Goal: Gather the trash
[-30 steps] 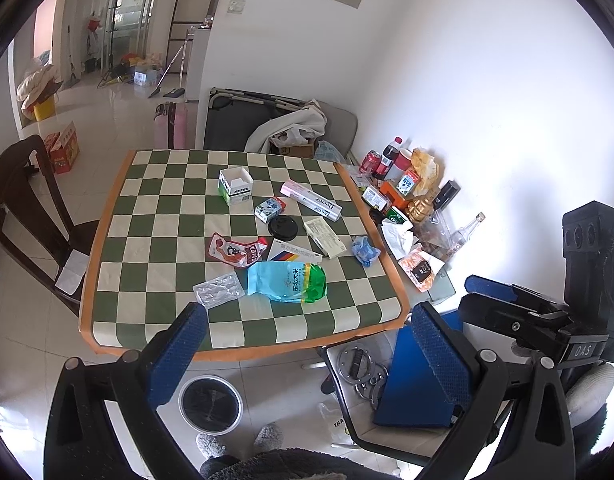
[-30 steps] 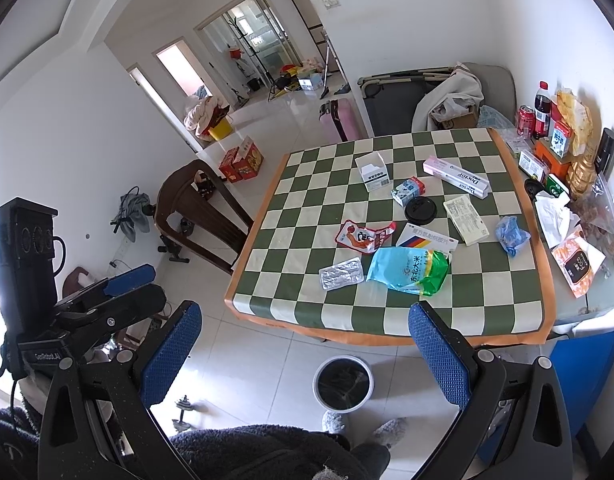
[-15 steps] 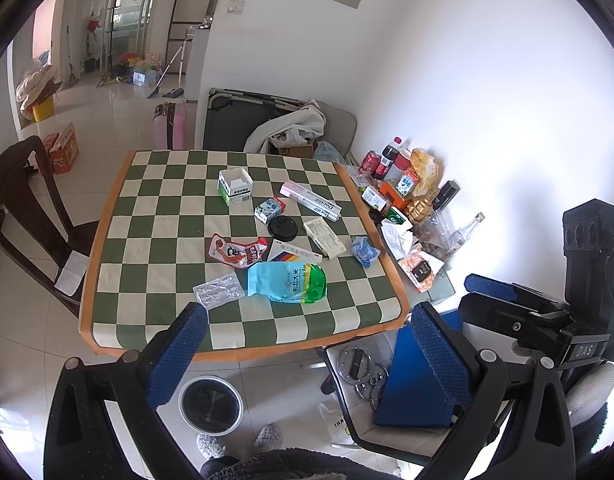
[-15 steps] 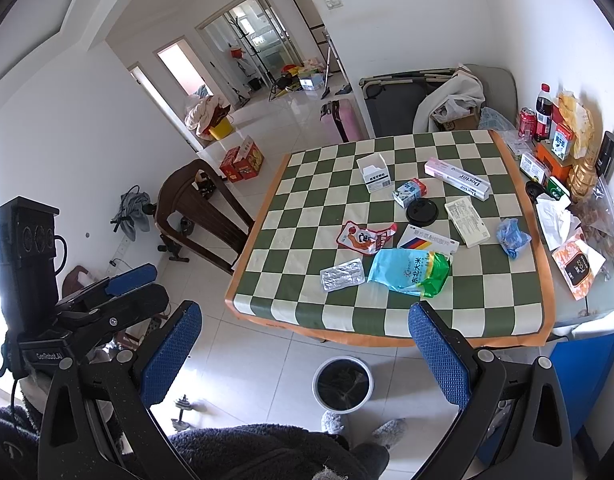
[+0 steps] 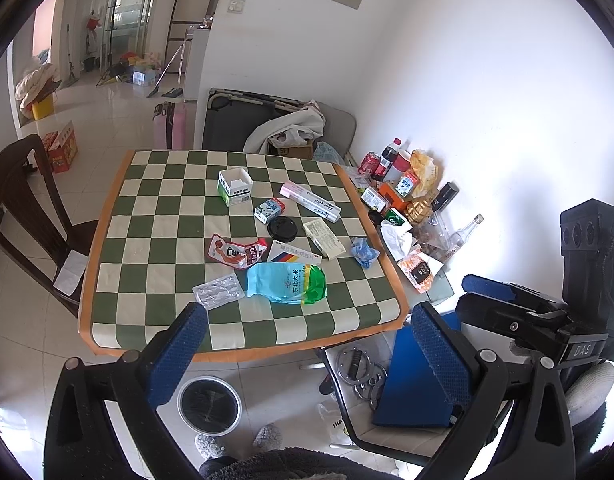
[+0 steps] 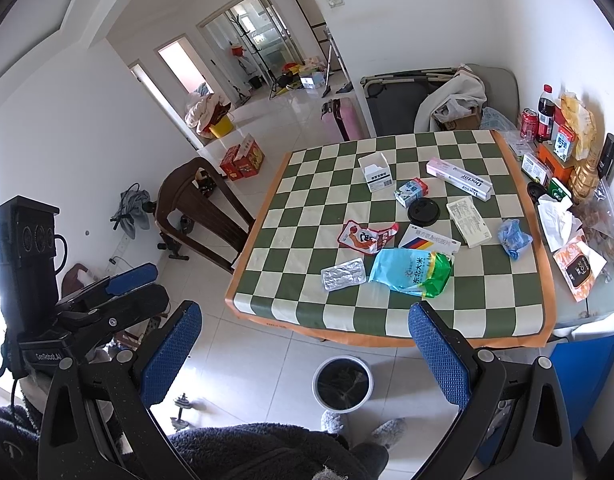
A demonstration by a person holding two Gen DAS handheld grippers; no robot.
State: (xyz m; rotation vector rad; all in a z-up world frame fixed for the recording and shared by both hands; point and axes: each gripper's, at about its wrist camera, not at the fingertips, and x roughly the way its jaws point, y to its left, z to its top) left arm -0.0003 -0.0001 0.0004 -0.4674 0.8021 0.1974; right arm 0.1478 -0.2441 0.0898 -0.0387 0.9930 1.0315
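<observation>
Above the near edge of the checkered table, both the left gripper and right gripper hang spread and empty; trash lies mid-table, the bin below that edge; best start with the nearest blister pack, pinching low and flat.

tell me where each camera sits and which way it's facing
Left wrist: on the left tool, high, looking down at the checkered table; its blue pads, right tool alongside.
Right wrist: on the right tool, same aim; left tool alongside.
Shared: table, rice bag, bin on the floor.
</observation>
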